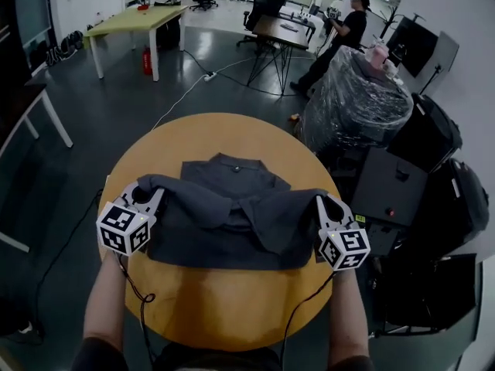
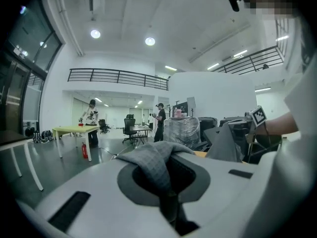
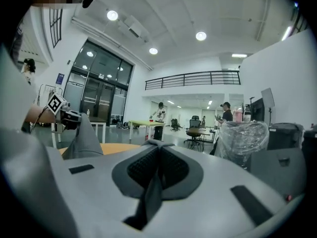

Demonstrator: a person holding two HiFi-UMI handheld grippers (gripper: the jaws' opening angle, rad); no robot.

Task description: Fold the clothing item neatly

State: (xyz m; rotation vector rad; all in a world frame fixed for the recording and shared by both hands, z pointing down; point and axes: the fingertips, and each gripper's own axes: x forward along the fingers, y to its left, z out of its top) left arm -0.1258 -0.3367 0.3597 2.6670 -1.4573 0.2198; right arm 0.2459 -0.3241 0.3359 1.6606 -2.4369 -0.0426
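Your head view shows the dark grey shirt (image 1: 232, 211) lying on the round table (image 1: 224, 308), stretched between your two grippers. Only the gripper views show the pinch. Your left gripper (image 2: 166, 175) is clamped on a fold bunched over its tips. Your right gripper (image 3: 154, 160) is closed on a thin edge.

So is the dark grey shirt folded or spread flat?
Partly folded. The dark grey shirt lies on the round wooden table with one layer doubled over it, pinched by the left gripper and right gripper.
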